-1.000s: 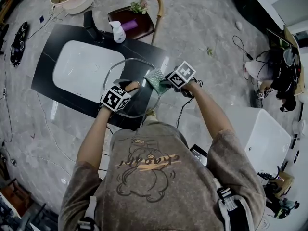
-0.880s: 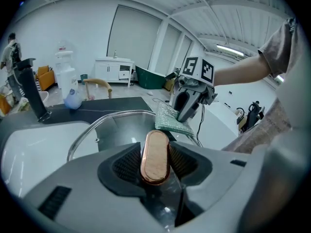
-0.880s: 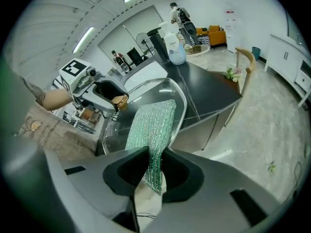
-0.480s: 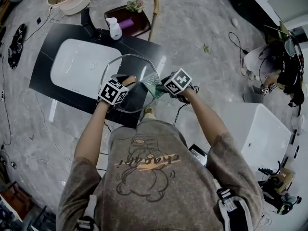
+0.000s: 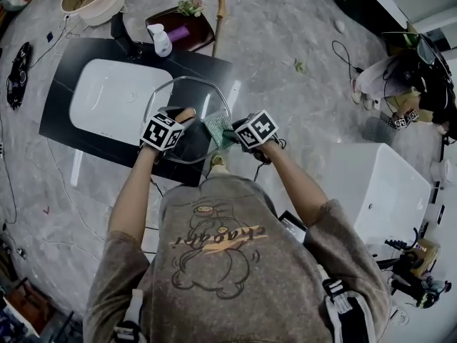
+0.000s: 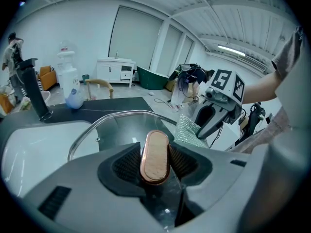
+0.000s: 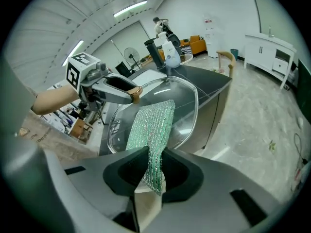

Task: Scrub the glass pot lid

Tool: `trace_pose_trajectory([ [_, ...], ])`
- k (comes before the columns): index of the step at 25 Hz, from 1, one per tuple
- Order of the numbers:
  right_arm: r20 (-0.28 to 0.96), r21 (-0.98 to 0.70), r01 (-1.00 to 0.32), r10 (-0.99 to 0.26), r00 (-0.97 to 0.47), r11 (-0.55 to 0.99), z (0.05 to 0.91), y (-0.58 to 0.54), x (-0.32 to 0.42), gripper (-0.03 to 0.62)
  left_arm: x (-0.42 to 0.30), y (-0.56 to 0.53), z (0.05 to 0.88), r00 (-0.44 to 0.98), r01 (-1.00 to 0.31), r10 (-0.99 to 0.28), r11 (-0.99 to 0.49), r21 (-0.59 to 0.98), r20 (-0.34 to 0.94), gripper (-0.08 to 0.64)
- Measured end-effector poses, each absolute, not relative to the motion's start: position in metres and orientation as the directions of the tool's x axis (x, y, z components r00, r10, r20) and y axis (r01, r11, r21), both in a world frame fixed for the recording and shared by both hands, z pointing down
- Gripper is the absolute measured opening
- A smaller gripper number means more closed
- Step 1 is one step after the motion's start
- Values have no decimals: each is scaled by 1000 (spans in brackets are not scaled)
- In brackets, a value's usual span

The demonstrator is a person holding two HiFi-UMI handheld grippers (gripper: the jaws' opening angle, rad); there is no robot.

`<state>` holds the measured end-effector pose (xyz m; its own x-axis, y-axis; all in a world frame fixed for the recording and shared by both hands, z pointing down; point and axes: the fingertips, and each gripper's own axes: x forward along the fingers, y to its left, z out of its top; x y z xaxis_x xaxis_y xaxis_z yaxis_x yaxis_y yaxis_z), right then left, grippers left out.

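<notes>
My left gripper (image 5: pixel 180 118) is shut on the copper-coloured oblong knob (image 6: pixel 154 155) of the glass pot lid (image 5: pixel 193 98) and holds the lid tilted over the counter's edge. The knob sits between the ribbed pads (image 6: pixel 127 164). My right gripper (image 5: pixel 230 131) is shut on a green mesh scrub cloth (image 7: pixel 151 130). That cloth lies flat against the lid's glass (image 7: pixel 183 101) near its right rim. In the left gripper view the cloth (image 6: pixel 187 131) shows just right of the knob, with the right gripper (image 6: pixel 201 129) behind it.
Beneath the lid lies a black counter (image 5: pixel 61 95) with a white sink basin (image 5: pixel 114 102), a black faucet (image 5: pixel 120 33) and a soap bottle (image 5: pixel 161 41). A wooden chair (image 5: pixel 196 16) stands behind it. At the right stands a white box (image 5: pixel 385 191). Cables lie on the floor.
My right gripper has slid the cloth toward me along the lid's right side and rolled a little. The left gripper and the lid have stayed put.
</notes>
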<state>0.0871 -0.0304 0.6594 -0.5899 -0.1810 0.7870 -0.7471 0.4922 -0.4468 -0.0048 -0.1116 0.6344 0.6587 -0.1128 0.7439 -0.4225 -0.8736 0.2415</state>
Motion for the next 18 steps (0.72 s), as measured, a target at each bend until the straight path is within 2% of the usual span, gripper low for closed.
trace_pose_trajectory([
  [5, 775, -455, -751, -202, -599, 479, 656, -19, 75, 97, -4, -111, 635, 658, -426, -113, -871, 244, 744, 186],
  [18, 772, -420, -715, -194, -605, 558, 653, 0, 16, 97, -4, -112, 635, 661, -431, -113, -867, 252, 742, 186],
])
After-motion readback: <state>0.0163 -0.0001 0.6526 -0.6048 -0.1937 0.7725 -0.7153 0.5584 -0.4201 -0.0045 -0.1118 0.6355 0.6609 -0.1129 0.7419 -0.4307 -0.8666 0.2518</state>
